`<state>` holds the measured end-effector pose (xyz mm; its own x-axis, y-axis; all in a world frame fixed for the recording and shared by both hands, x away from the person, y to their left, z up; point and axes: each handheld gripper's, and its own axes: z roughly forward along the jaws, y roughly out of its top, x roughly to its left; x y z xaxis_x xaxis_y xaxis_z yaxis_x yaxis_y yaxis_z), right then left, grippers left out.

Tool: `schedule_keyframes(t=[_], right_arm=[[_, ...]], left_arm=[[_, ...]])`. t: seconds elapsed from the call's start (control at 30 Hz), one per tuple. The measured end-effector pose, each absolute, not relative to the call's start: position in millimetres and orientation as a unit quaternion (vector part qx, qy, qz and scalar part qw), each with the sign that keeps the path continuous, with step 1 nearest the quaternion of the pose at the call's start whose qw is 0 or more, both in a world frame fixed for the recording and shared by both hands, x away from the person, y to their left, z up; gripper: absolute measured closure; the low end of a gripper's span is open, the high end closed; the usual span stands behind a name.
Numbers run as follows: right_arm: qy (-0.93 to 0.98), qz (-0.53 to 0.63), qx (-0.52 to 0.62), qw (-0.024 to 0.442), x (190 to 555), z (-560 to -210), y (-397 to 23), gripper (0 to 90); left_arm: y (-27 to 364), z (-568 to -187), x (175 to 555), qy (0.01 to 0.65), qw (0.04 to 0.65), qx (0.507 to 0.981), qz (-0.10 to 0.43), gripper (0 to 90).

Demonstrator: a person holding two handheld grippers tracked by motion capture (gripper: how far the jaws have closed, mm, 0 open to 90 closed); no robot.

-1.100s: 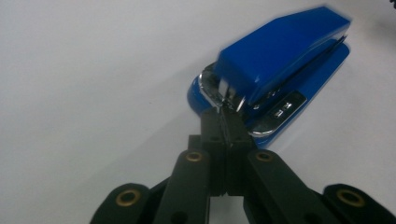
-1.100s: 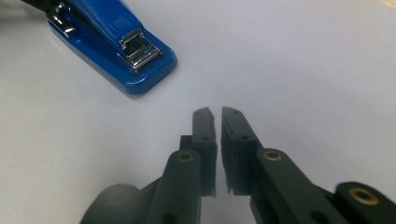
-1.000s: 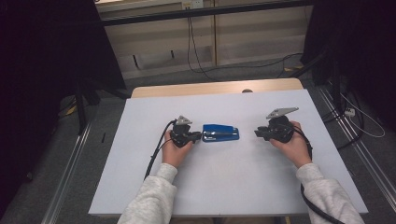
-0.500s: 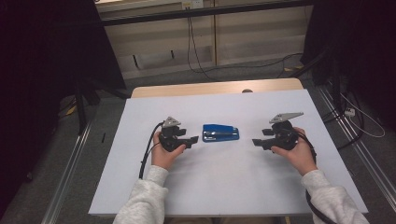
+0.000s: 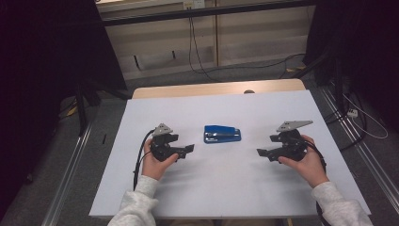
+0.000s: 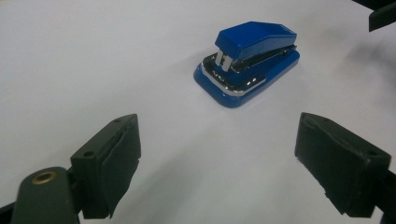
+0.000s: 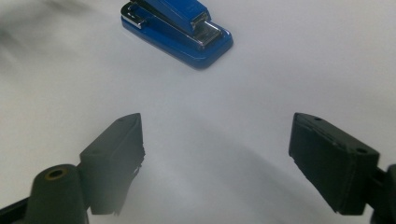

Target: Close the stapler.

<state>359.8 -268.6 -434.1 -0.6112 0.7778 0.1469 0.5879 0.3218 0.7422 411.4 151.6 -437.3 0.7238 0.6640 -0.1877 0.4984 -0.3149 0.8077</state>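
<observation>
Now released: stapler (image 5: 222,133) lies free on surface (image 5: 226,188); left tool (image 5: 188,149) and right tool (image 5: 261,153), jaws just opened, spread empty

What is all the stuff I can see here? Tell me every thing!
stapler: one, blue with silver metal parts, lying flat at the middle of the table, apart from both grippers.
table: one, white top with a wooden strip at the far edge.
cables: several, black, on the grey floor behind the table.
left hand-held gripper: one, black, left of the stapler, jaws open and just been opening, nothing between them.
right hand-held gripper: one, black, right of the stapler, jaws open and just been opening, nothing between them.
sleeves: two, light grey, at the bottom edge.
</observation>
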Motion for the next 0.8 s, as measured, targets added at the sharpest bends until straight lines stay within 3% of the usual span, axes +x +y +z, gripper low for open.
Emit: schedule_keyframes(t=[0.8], right_arm=[[0.816, 0.4, 0.404, 0.108, 328.4, -432.4, -265.2, 14.5]], left_arm=[[187.5, -427.1, 384.0, 0.365, 0.466, 0.799, 0.104, 9.3]])
